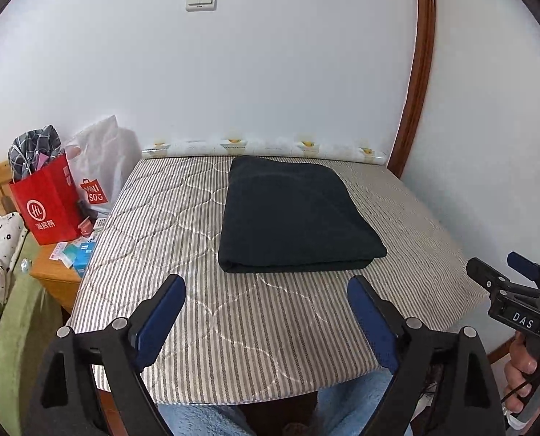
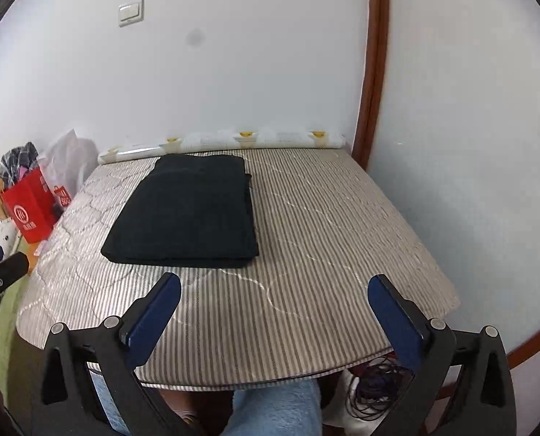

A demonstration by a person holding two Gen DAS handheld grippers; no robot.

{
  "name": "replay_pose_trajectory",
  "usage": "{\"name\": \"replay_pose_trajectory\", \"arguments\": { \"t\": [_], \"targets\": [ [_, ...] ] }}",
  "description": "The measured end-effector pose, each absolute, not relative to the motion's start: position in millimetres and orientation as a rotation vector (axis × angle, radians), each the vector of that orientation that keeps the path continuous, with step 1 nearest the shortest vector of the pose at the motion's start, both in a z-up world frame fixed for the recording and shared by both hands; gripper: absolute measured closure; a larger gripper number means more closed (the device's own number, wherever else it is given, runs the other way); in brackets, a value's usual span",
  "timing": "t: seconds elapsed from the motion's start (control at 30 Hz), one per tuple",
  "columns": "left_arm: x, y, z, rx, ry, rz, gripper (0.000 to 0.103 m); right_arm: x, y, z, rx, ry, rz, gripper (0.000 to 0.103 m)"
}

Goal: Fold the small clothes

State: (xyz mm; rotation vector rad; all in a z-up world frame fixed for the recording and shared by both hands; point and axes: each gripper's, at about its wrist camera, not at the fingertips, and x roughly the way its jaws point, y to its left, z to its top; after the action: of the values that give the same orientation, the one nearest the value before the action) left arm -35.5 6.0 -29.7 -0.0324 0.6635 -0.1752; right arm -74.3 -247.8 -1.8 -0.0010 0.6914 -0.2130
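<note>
the dark folded garment (image 1: 299, 218) is lying flat on the striped table cover (image 1: 233, 327), clear of both tools. the left gripper (image 1: 266, 287) and right gripper (image 2: 274, 287) are hovering with jaws wide apart, empty. risk: a careless re-approach snagging the near edge would be undoing the fold.

Ahead of my left gripper (image 1: 266, 283), matt black plastic with smooth blue pads, lies a dark folded garment (image 1: 295, 218) of soft, matt knit cloth. It rests on a quilted striped cloth cover (image 1: 168, 225). Far left of it: glossy red paper bag (image 1: 46, 205), varnished wooden nightstand (image 1: 53, 276).
</note>
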Motion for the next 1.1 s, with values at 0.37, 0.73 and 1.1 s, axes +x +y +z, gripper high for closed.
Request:
{"name": "replay_pose_trajectory", "arguments": {
  "t": [0.37,0.73,1.1],
  "targets": [
    [-39.9,5.2,-29.6,-0.016,0.658,-0.166,0.013,-75.1,-246.2,-6.0,0.009,0.702,-0.243,0.002],
    [-41.9,4.7,-32.7,-0.007,0.657,-0.170,0.013,-79.6,-238.1,-5.1,0.004,0.692,-0.235,0.002],
    [-42.0,8.0,-32.5,-0.012,0.659,-0.168,0.013,-83.7,-235.3,-1.4,0.002,0.685,-0.254,0.002]
  ]
}}
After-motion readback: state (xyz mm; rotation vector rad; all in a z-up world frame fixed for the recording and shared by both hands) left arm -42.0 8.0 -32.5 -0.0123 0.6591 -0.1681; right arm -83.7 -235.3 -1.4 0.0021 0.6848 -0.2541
